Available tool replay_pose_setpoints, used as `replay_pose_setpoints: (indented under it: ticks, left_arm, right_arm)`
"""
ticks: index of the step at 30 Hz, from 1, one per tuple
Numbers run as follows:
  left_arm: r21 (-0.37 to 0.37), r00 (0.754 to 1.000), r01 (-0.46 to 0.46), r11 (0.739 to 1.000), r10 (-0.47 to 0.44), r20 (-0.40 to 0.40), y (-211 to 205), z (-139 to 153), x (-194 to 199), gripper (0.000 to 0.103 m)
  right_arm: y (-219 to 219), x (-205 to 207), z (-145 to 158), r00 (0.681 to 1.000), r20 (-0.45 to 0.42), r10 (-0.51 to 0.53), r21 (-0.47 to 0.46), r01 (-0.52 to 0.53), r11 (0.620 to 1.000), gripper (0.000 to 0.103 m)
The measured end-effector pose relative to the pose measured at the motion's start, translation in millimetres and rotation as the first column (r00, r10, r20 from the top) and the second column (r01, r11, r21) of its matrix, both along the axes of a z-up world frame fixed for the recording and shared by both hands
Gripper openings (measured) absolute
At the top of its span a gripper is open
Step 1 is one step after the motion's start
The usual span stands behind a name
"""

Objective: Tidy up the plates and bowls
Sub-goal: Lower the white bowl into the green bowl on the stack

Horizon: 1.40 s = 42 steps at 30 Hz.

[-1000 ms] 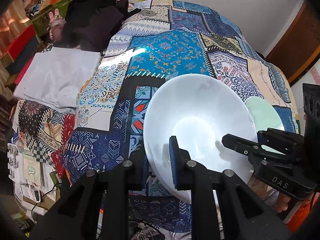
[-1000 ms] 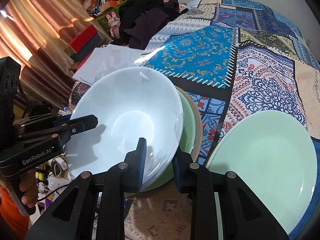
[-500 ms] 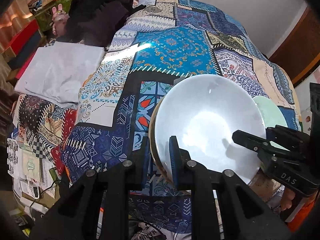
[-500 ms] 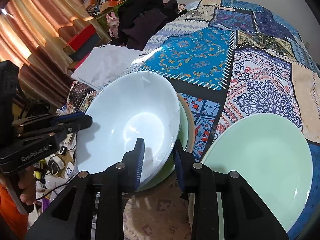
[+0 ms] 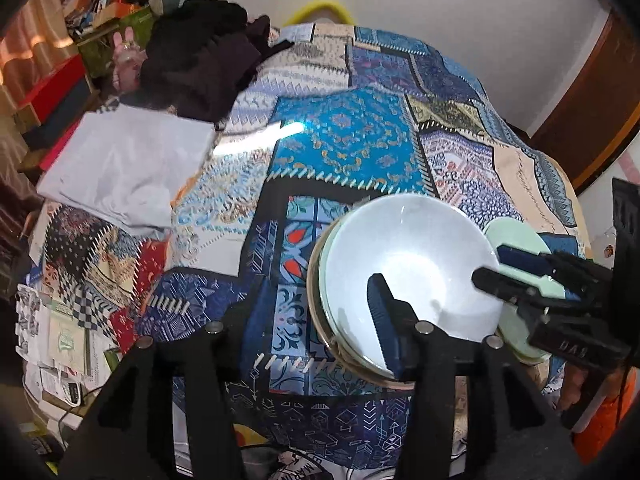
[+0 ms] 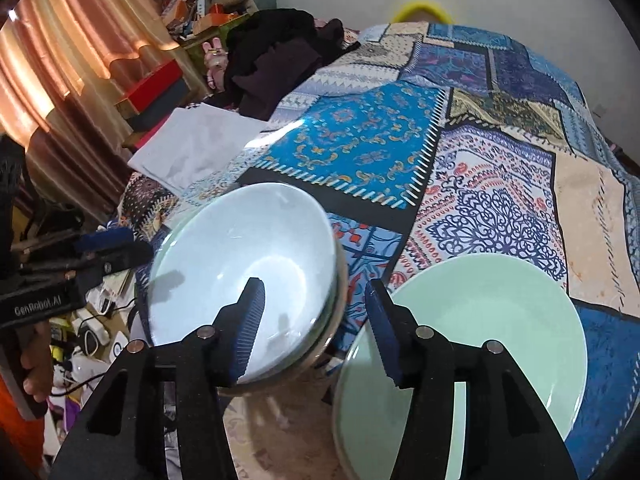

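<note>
White bowl rim between parted fingers

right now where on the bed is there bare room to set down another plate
Free: the bright blue patch of the patchwork bedspread beyond the white bowl, and the cream and blue panels beyond the green plate. Crowded: the near edge with bowl stack and plate, and the far left corner with white folded cloth and dark clothes.

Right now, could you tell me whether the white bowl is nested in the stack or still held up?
Nested. The white bowl sits inside the bowls beneath it, and both grippers' jaws, which have just been opening, stand apart from its rim.
</note>
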<state>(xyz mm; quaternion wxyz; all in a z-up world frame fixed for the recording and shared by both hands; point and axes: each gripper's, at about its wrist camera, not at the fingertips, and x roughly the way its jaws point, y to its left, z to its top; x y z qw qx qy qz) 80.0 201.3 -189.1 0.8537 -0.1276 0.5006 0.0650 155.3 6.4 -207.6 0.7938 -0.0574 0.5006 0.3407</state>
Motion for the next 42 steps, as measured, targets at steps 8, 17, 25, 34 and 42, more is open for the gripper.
replay_pose_setpoints:
  ticks: [8,17,25,34,42]
  left_arm:
    - [-0.089,0.996,0.000,0.996,-0.008,-0.094,2,-39,5,0.051]
    - [-0.176,0.993,-0.004,0.984,-0.017,-0.118,3,-64,8,0.050]
    - [-0.150,0.995,0.015,0.989,-0.030,-0.095,3,-69,7,0.049]
    - [-0.194,0.994,-0.002,0.981,-0.019,-0.111,2,-75,10,0.043]
    - [-0.203,0.992,-0.022,0.979,-0.004,-0.129,-7,-78,14,0.038]
  right_arm:
    - [8,8,-19,0.998,-0.055,0.007,-0.006,-0.007,1.000,0.048]
    - [22,9,-34,0.994,-0.103,0.043,-0.022,-0.046,0.999,0.035]
    - [23,10,-41,0.987,-0.154,0.049,-0.006,-0.051,0.999,0.037]
    - [24,6,-40,0.992,-0.120,0.043,-0.010,-0.045,0.999,0.039]
    - [22,8,-37,0.993,-0.120,0.009,0.000,-0.009,1.000,0.034]
